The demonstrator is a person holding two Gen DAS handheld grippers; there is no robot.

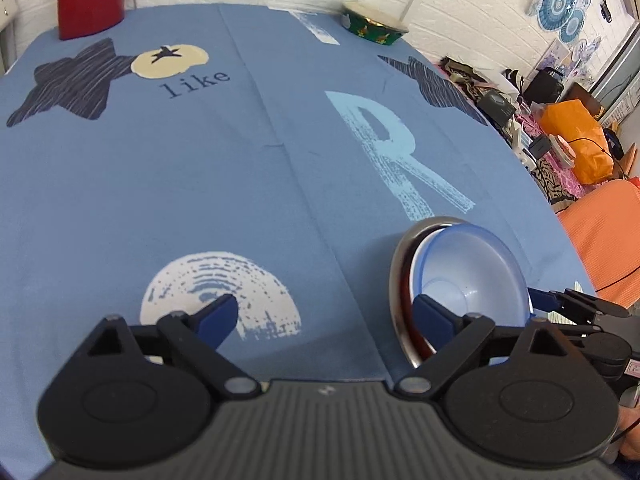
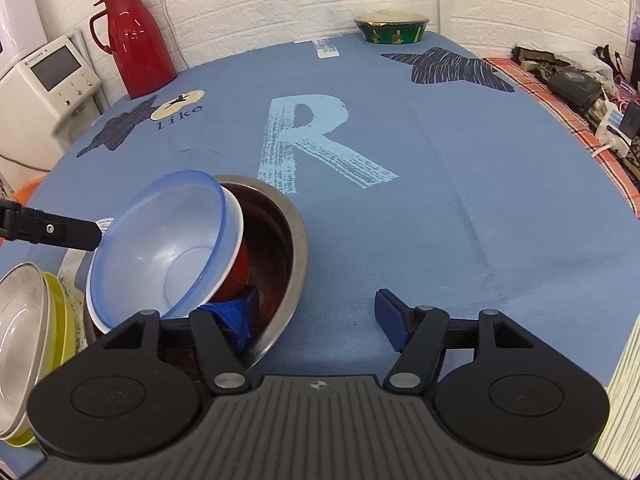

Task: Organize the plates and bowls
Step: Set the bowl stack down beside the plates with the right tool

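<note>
A nested bowl stack lies tilted on the blue tablecloth: a steel bowl (image 2: 294,240) holds a dark red bowl (image 2: 268,232), a white bowl (image 2: 236,240) and a translucent blue bowl (image 2: 168,240) on top. My right gripper (image 2: 316,320) is open, one finger inside the steel bowl and the other outside on the cloth, so the rim stands between its jaws. My left gripper (image 1: 324,316) is open just left of the stack (image 1: 472,268); its finger (image 2: 56,232) reaches the blue bowl's rim. Steel and yellow-green plates (image 2: 28,340) are stacked at the near left.
A green patterned bowl (image 2: 392,28) sits at the table's far edge and a red thermos jug (image 2: 136,36) at the far left corner. A white appliance (image 2: 48,76) stands off the left side. Clutter and an orange bag (image 1: 580,136) lie beyond the right edge.
</note>
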